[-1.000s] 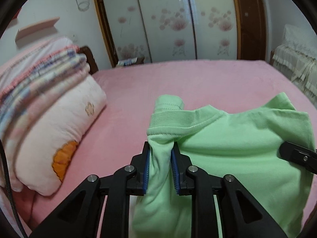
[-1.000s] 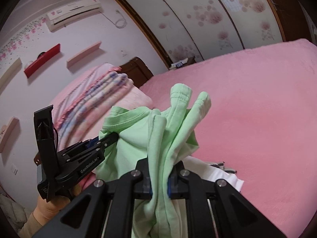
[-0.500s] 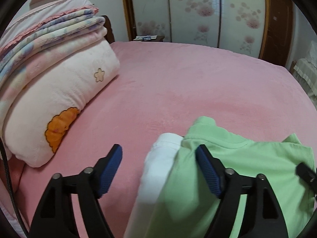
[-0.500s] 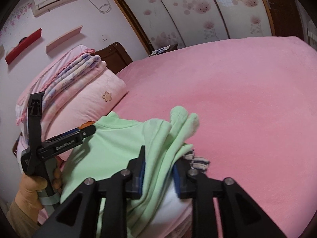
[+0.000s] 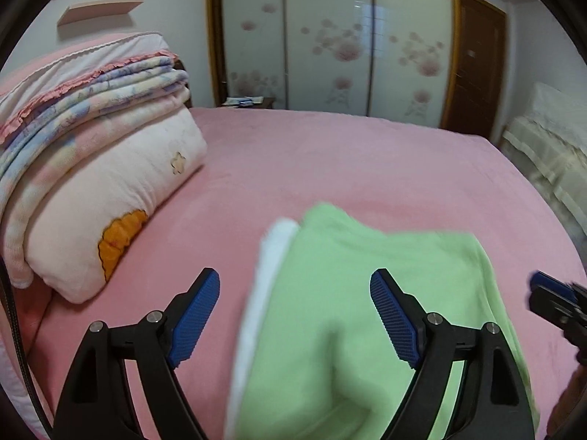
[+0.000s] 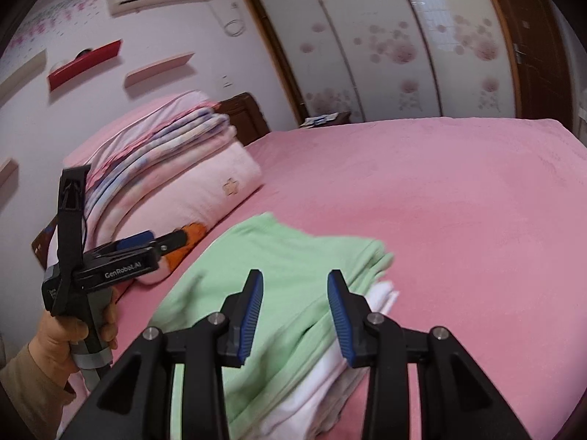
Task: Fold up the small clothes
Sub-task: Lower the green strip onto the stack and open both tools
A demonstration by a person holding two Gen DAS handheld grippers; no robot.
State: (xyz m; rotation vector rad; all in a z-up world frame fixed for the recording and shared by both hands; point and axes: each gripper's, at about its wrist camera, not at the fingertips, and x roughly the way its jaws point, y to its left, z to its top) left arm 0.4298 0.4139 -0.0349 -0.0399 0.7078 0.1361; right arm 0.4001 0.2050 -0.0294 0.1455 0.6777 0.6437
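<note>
Green shirt (image 5: 367, 293) lies folded on the pink bed (image 5: 330, 161), atop a white garment (image 5: 268, 267); soft, light, best pinched at a folded edge. Left tongs (image 5: 295, 315) have just spread wide, empty. A pillow stack (image 5: 110, 183) sits left of the shirt.

From the right wrist, the right tongs (image 6: 294, 315) have just parted above the green shirt (image 6: 279, 267), gripping nothing. The left hand (image 6: 69, 333) is left of the shirt; nothing blocks it.

Green shirt (image 5: 367, 293) released, tools parted.
</note>
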